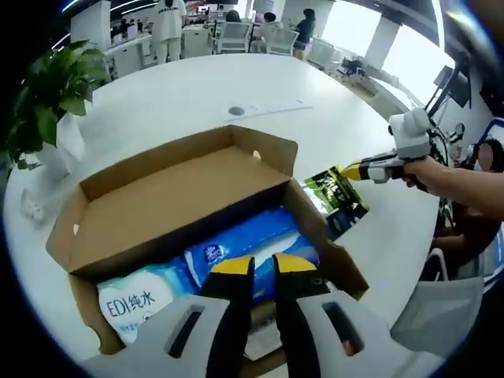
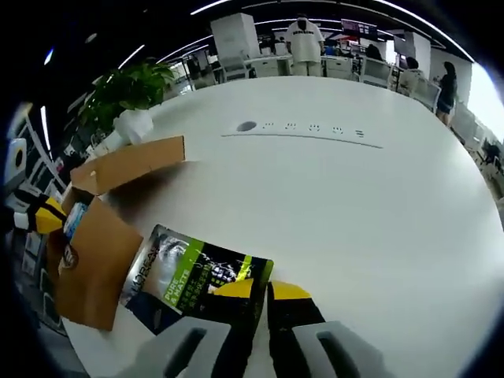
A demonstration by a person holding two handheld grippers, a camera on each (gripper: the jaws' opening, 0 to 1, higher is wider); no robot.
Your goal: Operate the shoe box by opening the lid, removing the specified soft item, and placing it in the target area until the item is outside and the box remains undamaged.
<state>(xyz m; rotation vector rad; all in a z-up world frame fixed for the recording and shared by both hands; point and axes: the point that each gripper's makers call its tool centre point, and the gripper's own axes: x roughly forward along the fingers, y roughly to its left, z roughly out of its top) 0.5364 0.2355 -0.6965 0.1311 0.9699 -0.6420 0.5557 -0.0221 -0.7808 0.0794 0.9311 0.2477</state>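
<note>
A green-black sachet (image 2: 193, 276) lettered "PURE & MATTE" is gripped by the right tongs (image 2: 260, 293) beside the open shoe box (image 1: 189, 201); left tongs (image 1: 264, 268), nearly closed, hang over a tissue pack (image 1: 138, 295) reading "EDI纯水"

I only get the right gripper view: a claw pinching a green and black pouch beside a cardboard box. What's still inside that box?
Observer: In the left gripper view, a blue tissue pack lies inside the box.
Operator: Anything else in there?
Observer: Yes, a white and teal pack printed EDI lies next to the blue one.
Operator: And where is the other claw?
Observer: The left claw hovers over the box's near edge, just above the blue tissue pack.
</note>
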